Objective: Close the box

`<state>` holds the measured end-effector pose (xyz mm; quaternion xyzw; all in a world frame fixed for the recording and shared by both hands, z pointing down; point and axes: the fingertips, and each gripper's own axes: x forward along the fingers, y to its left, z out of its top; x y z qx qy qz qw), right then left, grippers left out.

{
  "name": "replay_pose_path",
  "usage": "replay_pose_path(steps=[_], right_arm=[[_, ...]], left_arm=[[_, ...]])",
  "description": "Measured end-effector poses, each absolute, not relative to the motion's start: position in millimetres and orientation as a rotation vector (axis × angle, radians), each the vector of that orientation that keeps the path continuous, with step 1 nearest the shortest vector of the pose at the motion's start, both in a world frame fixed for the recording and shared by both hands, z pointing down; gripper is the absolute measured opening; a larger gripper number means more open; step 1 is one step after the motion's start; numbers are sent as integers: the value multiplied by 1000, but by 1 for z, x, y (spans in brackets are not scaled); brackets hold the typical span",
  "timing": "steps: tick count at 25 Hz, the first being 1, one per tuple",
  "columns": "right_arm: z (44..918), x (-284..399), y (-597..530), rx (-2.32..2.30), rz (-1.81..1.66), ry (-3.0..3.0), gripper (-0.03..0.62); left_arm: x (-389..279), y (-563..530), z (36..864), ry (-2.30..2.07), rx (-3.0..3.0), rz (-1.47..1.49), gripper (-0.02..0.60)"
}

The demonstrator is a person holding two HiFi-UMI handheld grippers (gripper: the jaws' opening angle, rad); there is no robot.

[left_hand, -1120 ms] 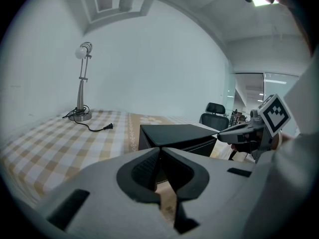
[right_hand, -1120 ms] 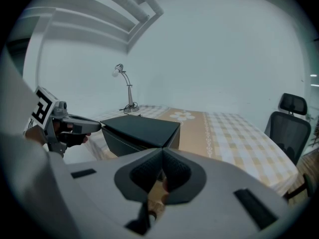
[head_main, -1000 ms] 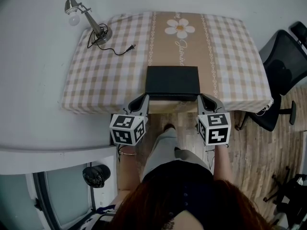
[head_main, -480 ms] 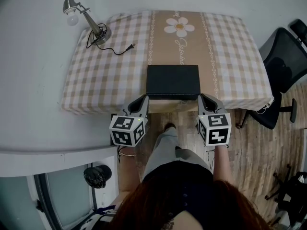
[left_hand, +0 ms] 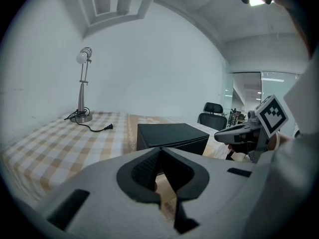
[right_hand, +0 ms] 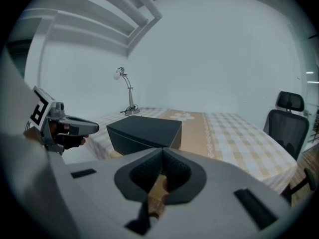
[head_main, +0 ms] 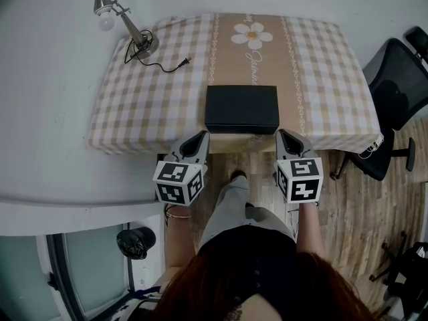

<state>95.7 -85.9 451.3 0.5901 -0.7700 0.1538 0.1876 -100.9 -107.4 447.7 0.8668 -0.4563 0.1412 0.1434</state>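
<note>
**Lid down.** The black box [head_main: 241,108] sits shut near the front edge of the table [head_main: 134,105]. The table is covered with a checked cloth that has a daisy motif [head_main: 253,35] on its middle stripe. In both gripper views the box's top lies flat and level.

About 1 second earlier the 2 grippers were pressed close to the box's front corners. In the left gripper view the lid's near side then seemed to ride slightly above the base. That wedge no longer shows, and both tools have eased back toward the person.

The left gripper [head_main: 198,138] now hangs just short of the front-left corner. The right gripper [head_main: 286,137] hangs just short of the front-right corner. Neither touches the box, and each has its jaws clenched together with nothing between them.

A desk lamp [head_main: 127,25] stands at the far-left corner with its loose power cord [head_main: 167,65] trailing across the cloth. An office chair [head_main: 398,79] waits to the right.

The closing appears finished. At most, a check that the lid is fully seated may remain.
</note>
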Motion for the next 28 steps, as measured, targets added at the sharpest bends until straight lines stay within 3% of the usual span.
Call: replay_pose_path(steps=[28], right_arm=[[389,67,-38,1715,217,-2383,17]], left_arm=[[-74,-45,391,-1355,2674,305,29]])
